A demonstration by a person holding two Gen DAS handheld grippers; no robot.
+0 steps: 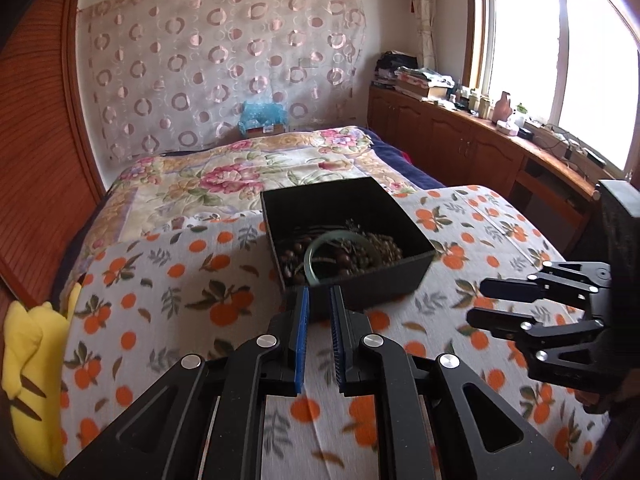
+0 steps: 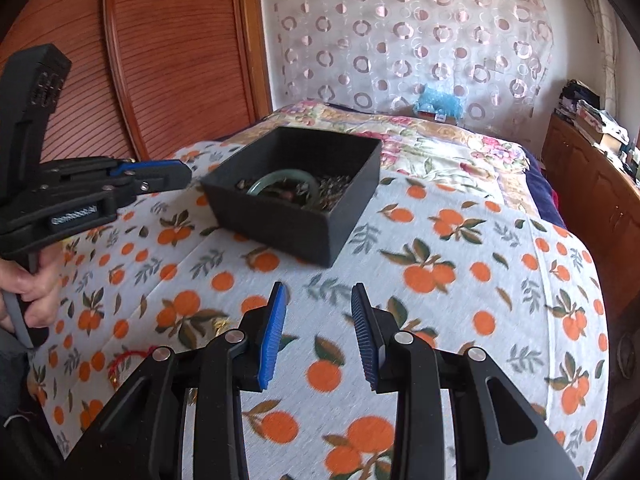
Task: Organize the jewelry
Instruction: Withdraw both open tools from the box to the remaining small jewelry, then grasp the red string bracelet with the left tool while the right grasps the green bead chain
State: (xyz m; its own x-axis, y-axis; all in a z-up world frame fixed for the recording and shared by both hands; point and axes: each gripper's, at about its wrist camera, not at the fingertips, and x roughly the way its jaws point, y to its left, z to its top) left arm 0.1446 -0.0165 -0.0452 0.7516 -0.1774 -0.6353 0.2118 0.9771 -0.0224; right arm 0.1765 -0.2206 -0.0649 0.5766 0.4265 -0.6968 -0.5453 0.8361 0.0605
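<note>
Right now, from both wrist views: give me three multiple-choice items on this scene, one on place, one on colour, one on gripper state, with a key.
1. Where does the black open-top rectangular box sit?
A. on the wooden window counter
B. on the orange-fruit-print white bedspread
C. on the yellow plush toy

2. What colour is the smooth bangle lying in the box?
A. pale green
B. bright red
C. yellow

3. What is between the fingers of the right gripper?
A. a bead string
B. the box rim
C. nothing

Key: 1 B, the fruit print surrounds the box base in both views. 2 A, the ring reads pale green against the dark brown beads. 3 C, the blue pads stand apart with only bedspread showing between them.
</note>
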